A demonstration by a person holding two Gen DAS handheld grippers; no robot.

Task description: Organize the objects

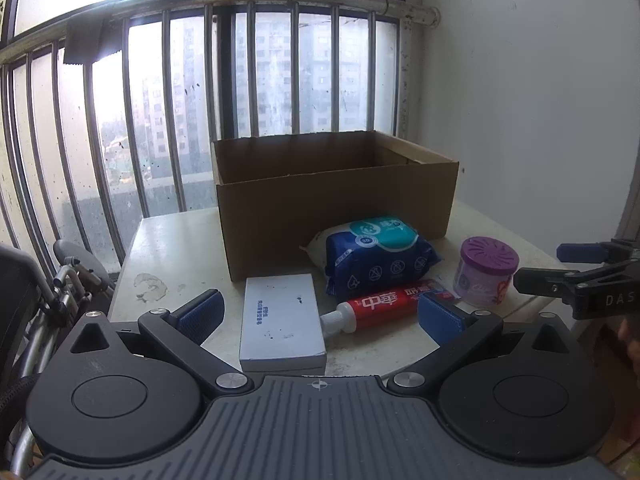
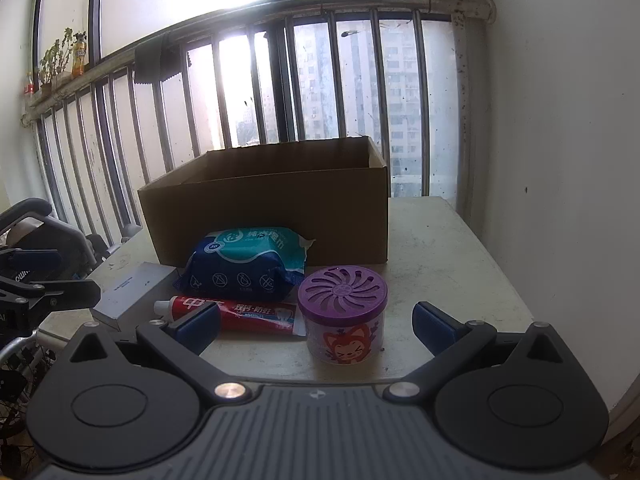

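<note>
**Hidden and cut-off parts**

The cardboard box [image 1: 336, 208] conceals its own floor behind its near wall. The toothpaste tube [image 1: 380, 308] passes behind the left gripper's right fingertip [image 1: 438, 318]. The small print on the white box [image 1: 282, 320] is illegible.

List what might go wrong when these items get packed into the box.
1. The toothpaste tube lies against the wipes pack and the purple-lidded jar; grabbing one may shove the others.
2. The cardboard box looks light, so it could slide if bumped.
3. The white box sits near the table's front edge and might fall.
</note>
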